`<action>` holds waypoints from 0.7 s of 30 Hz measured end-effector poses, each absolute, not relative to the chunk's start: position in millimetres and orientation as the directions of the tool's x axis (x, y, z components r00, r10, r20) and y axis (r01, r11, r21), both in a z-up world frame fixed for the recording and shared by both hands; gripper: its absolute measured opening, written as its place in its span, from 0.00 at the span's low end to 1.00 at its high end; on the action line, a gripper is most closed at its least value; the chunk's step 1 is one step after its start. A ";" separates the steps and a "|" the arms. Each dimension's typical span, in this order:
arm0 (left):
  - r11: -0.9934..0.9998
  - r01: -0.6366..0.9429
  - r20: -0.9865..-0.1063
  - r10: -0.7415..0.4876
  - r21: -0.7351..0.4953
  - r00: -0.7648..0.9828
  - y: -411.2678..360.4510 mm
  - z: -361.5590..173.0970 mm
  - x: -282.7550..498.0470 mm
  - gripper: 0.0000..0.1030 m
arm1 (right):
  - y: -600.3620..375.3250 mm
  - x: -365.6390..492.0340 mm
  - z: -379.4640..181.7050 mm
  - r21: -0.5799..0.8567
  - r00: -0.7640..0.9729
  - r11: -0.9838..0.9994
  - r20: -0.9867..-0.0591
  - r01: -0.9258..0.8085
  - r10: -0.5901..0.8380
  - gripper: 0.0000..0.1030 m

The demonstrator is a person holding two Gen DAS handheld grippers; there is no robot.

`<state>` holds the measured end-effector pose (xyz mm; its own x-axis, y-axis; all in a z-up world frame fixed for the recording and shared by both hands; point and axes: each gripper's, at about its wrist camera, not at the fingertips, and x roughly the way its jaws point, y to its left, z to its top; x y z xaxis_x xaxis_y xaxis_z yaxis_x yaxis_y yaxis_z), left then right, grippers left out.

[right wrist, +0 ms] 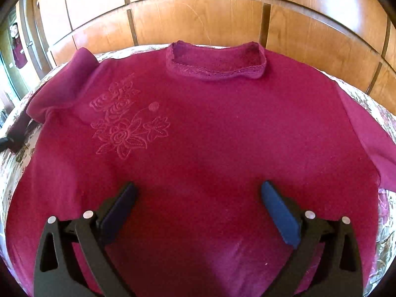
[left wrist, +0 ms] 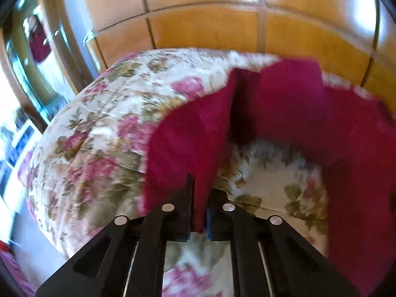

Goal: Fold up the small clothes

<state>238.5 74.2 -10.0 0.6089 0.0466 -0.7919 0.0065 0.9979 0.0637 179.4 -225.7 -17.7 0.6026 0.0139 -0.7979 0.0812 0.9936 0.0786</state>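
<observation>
The bed (right wrist: 386, 222), under its floral cover, backs onto a wooden wardrobe (right wrist: 198, 19), and across it lies the sweater (right wrist: 210, 136), chest up, collar (right wrist: 215, 61) toward the wardrobe, embroidery (right wrist: 128, 121) on the side to the left in my right camera. Its body looks flat and smooth; one sleeve (left wrist: 188, 133) is lifted off the cover, because my left gripper (left wrist: 199, 212) is pinched tight on the cuff end of it. My right gripper (right wrist: 198, 198) hangs over the lower body of the sweater, jaws spread as wide as they go, with nothing between them. I take the step to be folding this sleeve in across the chest. To do it well, I should carry the cuff low and level so the sleeve lands straight with no twist, make the crease at the shoulder seam, and let go only once the cloth rests flat. The right gripper could pin the body so it doesn't drag.
</observation>
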 end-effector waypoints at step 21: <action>0.922 -0.373 -0.877 0.265 0.107 0.402 252.1 12.8 332.0 0.18 | -225.9 174.0 -17.5 0.061 0.601 0.995 -0.799 0.081 0.000 0.98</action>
<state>332.0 252.1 12.8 0.4016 0.2646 -0.8768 -0.3728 0.9217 0.1075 174.0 -225.9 -17.5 0.6015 -0.0003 -0.7989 0.0811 0.9949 0.0607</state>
